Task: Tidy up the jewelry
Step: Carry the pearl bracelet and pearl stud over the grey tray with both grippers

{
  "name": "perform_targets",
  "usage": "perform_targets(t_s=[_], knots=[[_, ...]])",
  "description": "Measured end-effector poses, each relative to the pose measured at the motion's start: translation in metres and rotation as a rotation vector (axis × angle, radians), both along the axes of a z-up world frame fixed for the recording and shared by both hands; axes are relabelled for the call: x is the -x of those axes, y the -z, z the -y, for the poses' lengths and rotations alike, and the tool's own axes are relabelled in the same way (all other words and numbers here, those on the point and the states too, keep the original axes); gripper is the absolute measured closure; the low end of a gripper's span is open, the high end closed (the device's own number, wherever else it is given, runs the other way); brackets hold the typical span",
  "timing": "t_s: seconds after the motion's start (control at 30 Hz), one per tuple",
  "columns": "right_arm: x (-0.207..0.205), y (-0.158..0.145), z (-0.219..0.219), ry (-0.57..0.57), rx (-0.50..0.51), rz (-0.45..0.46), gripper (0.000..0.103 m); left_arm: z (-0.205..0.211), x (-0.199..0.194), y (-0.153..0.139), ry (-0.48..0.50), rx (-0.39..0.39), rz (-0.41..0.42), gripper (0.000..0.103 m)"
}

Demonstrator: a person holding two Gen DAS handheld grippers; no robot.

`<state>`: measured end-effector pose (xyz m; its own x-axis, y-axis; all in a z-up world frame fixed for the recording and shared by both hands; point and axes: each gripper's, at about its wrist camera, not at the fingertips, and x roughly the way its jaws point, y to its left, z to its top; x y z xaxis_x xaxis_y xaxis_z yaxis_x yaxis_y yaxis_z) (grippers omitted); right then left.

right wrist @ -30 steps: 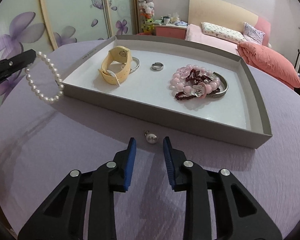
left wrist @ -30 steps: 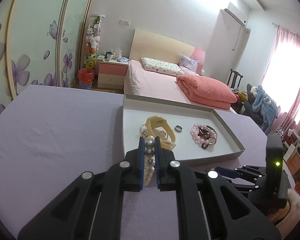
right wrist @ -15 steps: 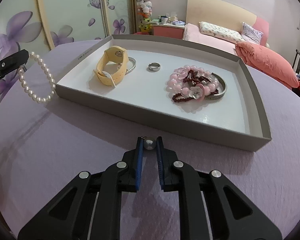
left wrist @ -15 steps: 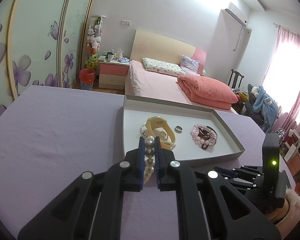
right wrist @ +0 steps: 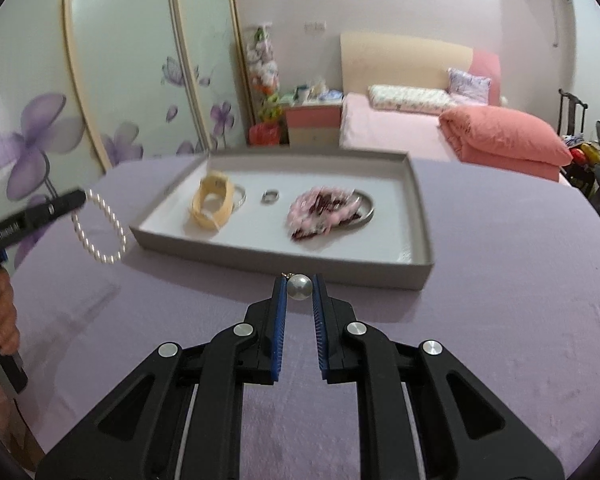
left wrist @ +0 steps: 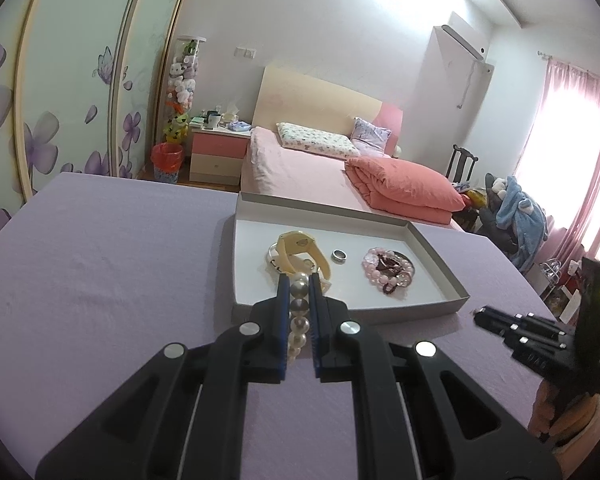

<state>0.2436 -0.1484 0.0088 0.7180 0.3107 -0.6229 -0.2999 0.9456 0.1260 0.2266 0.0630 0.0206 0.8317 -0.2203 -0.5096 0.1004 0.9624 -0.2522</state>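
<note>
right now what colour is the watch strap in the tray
Pale yellow, a creamy tone. The watch shows sharpest in the left wrist view; the right wrist view is blurred.

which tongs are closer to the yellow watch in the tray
Left. The left tongs, shut on the pearl bracelet, sit just outside the tray corner beside the yellow watch. The right tongs, shut on a pearl earring, are before the tray's middle.

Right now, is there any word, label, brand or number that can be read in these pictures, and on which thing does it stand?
No text can be read for certain.
Left gripper: pale lettering along its black side in the right wrist view, too blurred to read.
Tray: faint small marks on the outside of its left wall, too small to read.
Pearl bracelet, pearl pendant, right gripper: no text seen.
</note>
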Motion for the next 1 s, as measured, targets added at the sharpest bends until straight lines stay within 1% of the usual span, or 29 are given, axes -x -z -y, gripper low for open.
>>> perform_targets(t_s=[0.2,0.4,0.77,1.0], knots=[[0.004,-0.026,0.008,0.033,-0.041,0.123,0.089,0.000,0.006,-0.014,-0.011,0.000,0.056,0.093],[-0.013,-0.041,0.004,0.050,-0.063,0.188,0.089,0.006,0.001,-0.022,-0.020,-0.010,0.092,0.093],[-0.039,-0.052,-0.001,0.053,-0.064,0.253,0.089,0.025,-0.027,-0.031,0.000,-0.027,0.121,0.093],[-0.063,-0.048,-0.002,0.059,-0.065,0.250,0.089,0.037,-0.049,-0.031,0.008,-0.040,0.126,0.093]])
